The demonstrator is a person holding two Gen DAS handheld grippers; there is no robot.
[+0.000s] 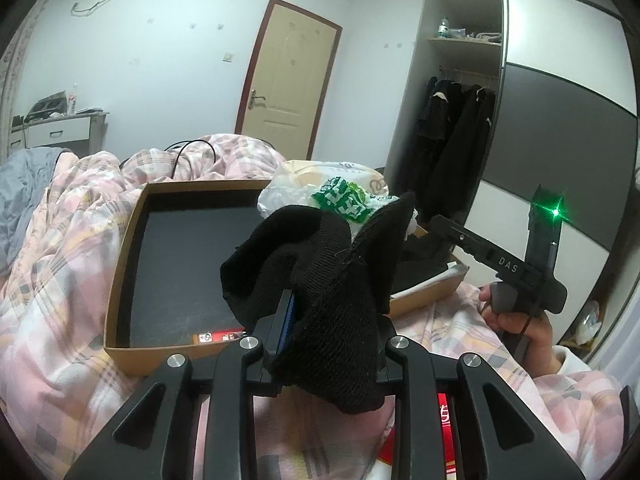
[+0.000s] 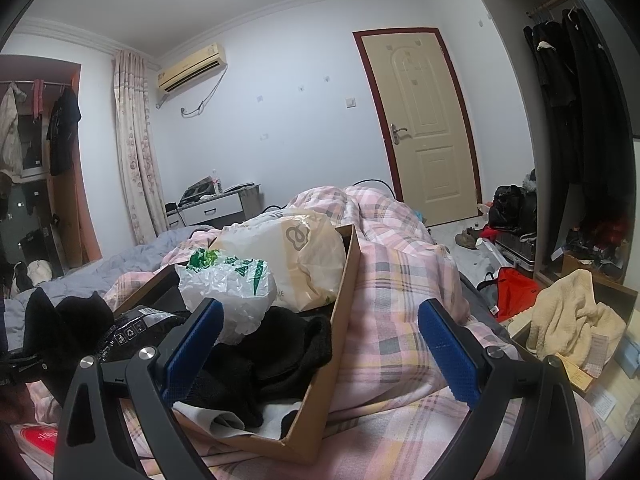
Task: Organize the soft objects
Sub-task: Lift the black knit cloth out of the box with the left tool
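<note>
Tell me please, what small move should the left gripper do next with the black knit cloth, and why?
Probably carry it a little forward over the empty box and open the jaws. The left gripper is shut on the black knit cloth, which hangs just in front of that box's near wall; the right gripper stands open, holding nothing.

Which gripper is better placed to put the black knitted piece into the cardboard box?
Left. The left gripper is shut on the black knitted piece, just before the cardboard box. The right gripper is open and holds nothing.
</note>
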